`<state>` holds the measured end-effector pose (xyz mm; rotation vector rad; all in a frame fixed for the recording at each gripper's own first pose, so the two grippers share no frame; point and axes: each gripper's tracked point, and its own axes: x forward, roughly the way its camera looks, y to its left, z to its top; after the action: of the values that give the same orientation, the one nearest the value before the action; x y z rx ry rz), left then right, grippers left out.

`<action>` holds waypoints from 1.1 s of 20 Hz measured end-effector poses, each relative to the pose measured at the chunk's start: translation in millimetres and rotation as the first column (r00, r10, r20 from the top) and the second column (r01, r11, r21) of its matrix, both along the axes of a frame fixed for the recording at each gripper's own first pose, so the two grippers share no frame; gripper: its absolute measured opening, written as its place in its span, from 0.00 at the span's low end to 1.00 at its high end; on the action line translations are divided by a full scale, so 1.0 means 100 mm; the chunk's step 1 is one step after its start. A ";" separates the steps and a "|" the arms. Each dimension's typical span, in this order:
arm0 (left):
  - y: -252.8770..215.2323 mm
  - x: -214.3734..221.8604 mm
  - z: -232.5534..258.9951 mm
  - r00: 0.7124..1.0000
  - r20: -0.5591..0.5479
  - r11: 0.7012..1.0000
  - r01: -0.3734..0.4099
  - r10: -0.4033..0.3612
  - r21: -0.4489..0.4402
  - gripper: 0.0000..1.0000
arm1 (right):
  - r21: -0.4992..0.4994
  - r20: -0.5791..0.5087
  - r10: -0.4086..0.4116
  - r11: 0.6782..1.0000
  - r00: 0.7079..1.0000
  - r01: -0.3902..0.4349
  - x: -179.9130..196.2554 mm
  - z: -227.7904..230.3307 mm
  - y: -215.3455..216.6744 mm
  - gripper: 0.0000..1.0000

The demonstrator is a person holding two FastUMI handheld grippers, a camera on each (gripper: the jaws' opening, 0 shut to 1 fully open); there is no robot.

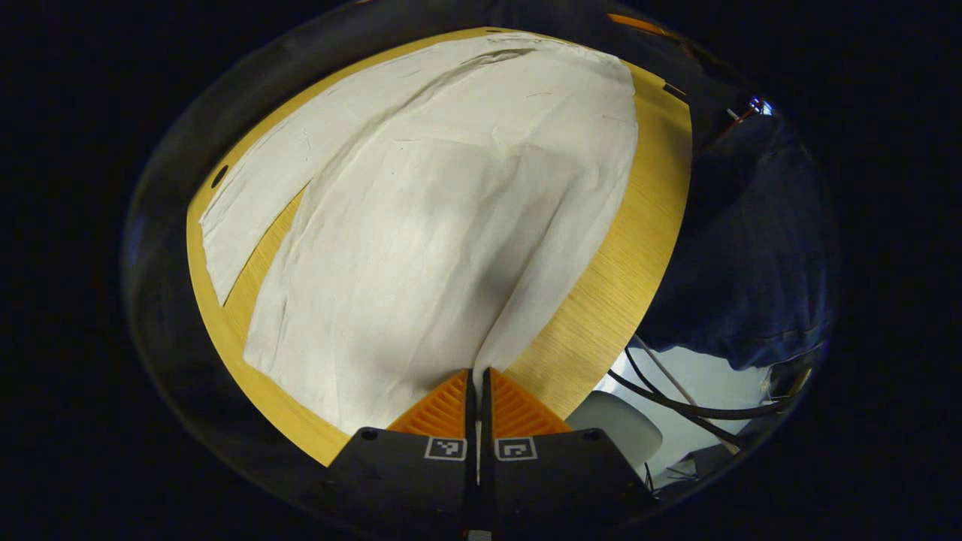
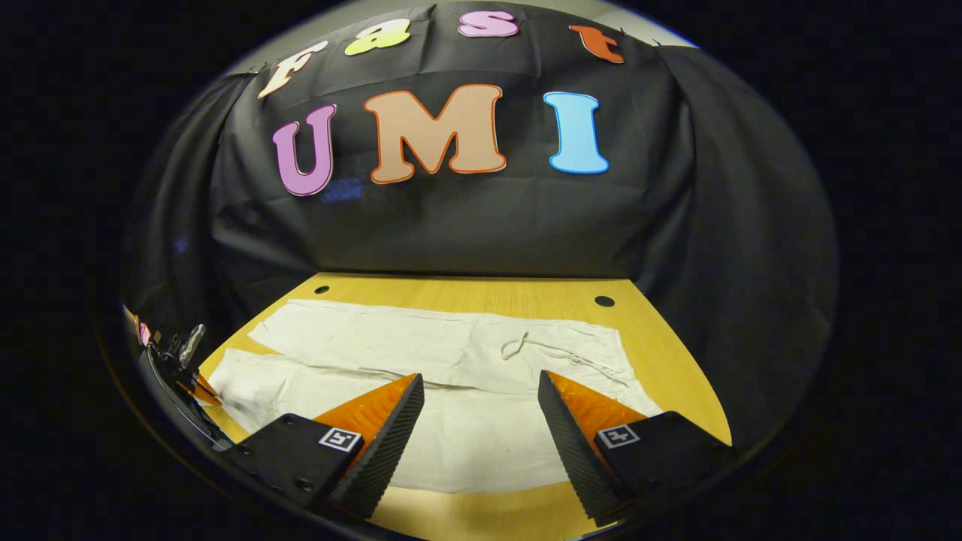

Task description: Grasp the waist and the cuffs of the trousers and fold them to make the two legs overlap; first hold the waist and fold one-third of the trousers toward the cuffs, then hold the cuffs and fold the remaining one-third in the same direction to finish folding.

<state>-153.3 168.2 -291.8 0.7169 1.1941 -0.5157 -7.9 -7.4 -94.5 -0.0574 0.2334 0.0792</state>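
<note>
Trousers lie spread flat on the wooden table, pale and a bit wrinkled. The table is the thing to look from. In the left gripper view the two legs fan apart toward the table's far left corner, with a thin strip of bare wood between them. A wider band of bare wood runs along the table's right edge, beside the cloth. The left gripper sits at the table's near edge. Its two fingers are pressed together on a pinch of the trousers' cuff edge, and the cloth rises up in a fold to meet them.

In the right gripper view the right gripper hangs over the near side of the table with its fingers wide apart, holding nothing, and the cloth shows between them. A loose drawstring lies on the waist, toward the table's right end. Bare wood runs behind the trousers, with two small dark holes near the table's back edge.

Past the table's right edge in the left gripper view are a person's dark sleeve and some black cables hanging lower down.
</note>
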 end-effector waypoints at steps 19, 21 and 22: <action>0.01 0.03 -0.03 0.967 -0.045 0.958 -0.242 0.251 0.151 0.00 | -0.385 -0.443 0.327 0.772 0.835 -0.506 0.15 -1.23 -1.51 0.97; 0.02 0.05 -0.03 0.961 -0.034 0.951 -0.265 0.274 0.161 0.00 | -0.415 -0.485 0.357 0.710 0.798 -0.570 0.21 -1.37 -1.50 1.00; 0.02 0.06 -0.03 0.959 -0.027 0.947 -0.275 0.283 0.165 0.00 | -0.434 -0.519 0.366 0.666 0.772 -0.607 0.21 -1.44 -1.52 0.97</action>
<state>-147.8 169.8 -295.2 0.6591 1.3695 -0.2041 13.1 -159.8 -238.4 -0.7424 0.6433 0.5842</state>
